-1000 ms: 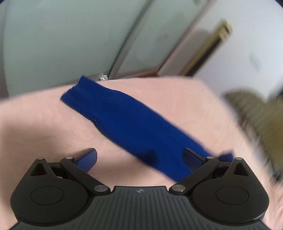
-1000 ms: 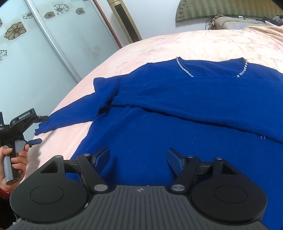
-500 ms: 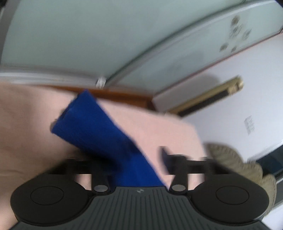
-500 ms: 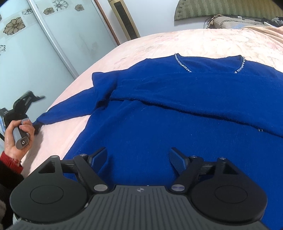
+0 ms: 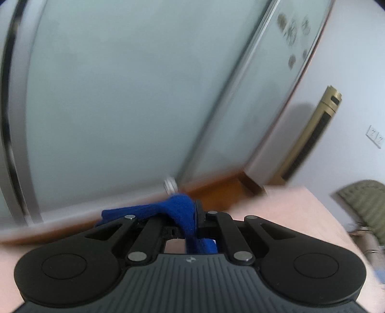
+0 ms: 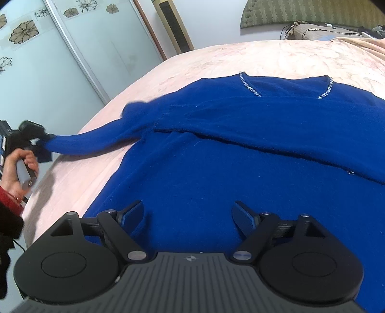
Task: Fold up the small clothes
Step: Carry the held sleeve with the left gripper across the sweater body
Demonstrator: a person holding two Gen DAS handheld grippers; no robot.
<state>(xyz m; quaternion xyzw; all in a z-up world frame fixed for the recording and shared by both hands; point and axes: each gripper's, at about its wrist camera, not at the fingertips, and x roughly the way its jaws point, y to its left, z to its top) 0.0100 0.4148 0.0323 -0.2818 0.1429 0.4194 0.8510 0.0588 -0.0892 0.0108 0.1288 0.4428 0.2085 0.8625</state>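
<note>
A blue knit sweater (image 6: 240,149) with a beaded neckline lies spread on the pink bed (image 6: 264,57). Its left sleeve (image 6: 96,142) is pulled out taut and lifted off the bed at the left edge. My left gripper (image 5: 192,216) is shut on the sleeve cuff (image 5: 180,209), which bunches between the pads. In the right wrist view the same left gripper (image 6: 41,137) is held by a hand at the far left. My right gripper (image 6: 187,211) hovers open over the sweater's lower body, with nothing pinched between its fingers.
Sliding glass wardrobe doors (image 6: 36,60) with flower prints stand past the bed's left side. A gold tower unit (image 6: 173,26) stands against the white wall. A green headboard (image 6: 312,12) and pillows (image 6: 312,32) are at the bed's far end.
My left gripper closed on the sleeve cuff and lifted it off the bed, pulling the sleeve straight and taut. The right gripper stayed over the sweater's body.
</note>
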